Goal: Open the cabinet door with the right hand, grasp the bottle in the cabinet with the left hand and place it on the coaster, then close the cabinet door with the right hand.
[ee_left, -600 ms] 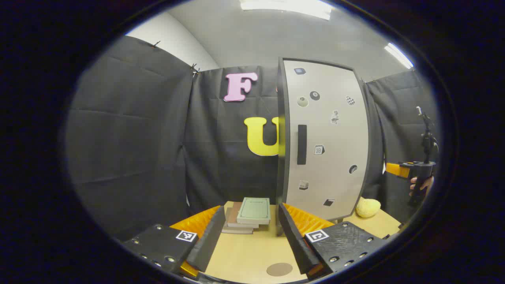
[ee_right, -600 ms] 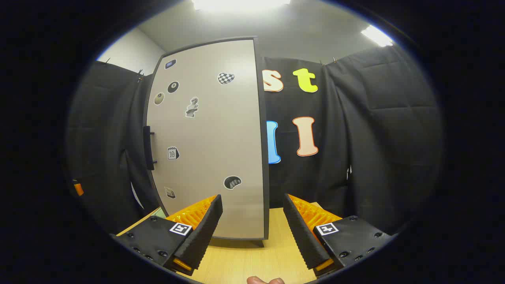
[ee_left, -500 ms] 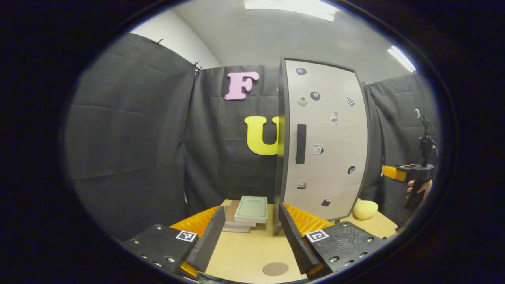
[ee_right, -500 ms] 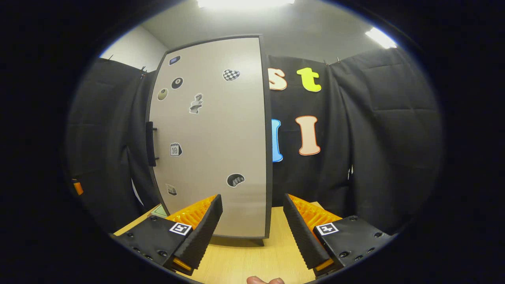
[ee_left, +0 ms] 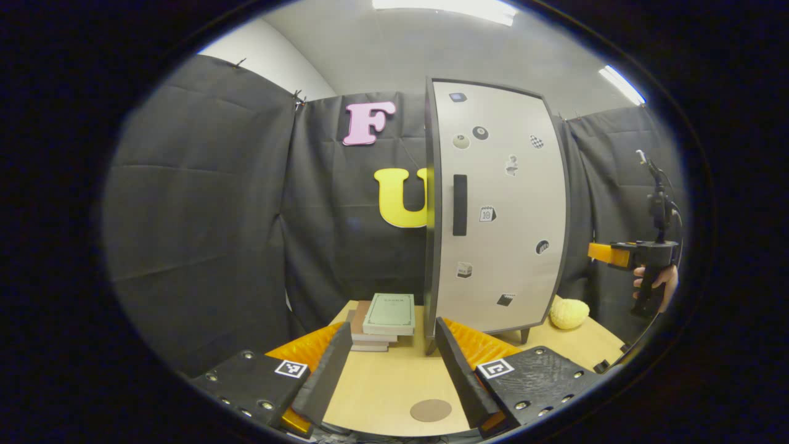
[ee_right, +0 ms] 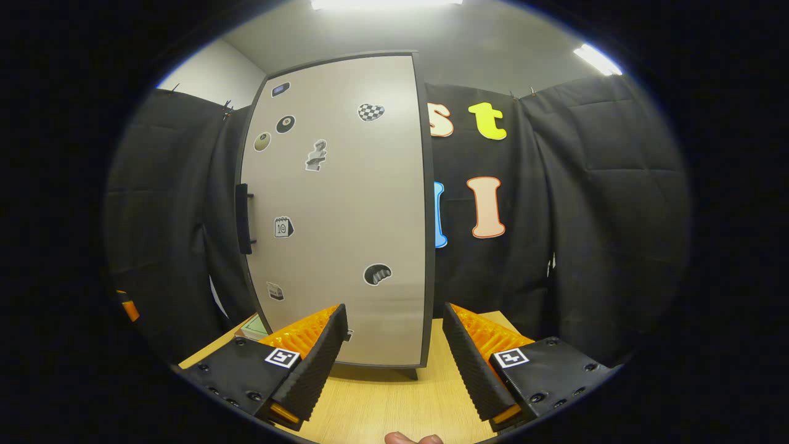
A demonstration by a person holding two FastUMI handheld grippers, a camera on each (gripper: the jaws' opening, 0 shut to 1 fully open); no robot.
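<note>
The cabinet door is seen shut, its upright handle at ten o'clock from the right gripper, jaws spread.

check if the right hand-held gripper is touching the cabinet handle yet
Apart. In the right gripper view the right hand-held gripper is open low over the table, while the handle sits up on the cabinet door's left edge.
</note>
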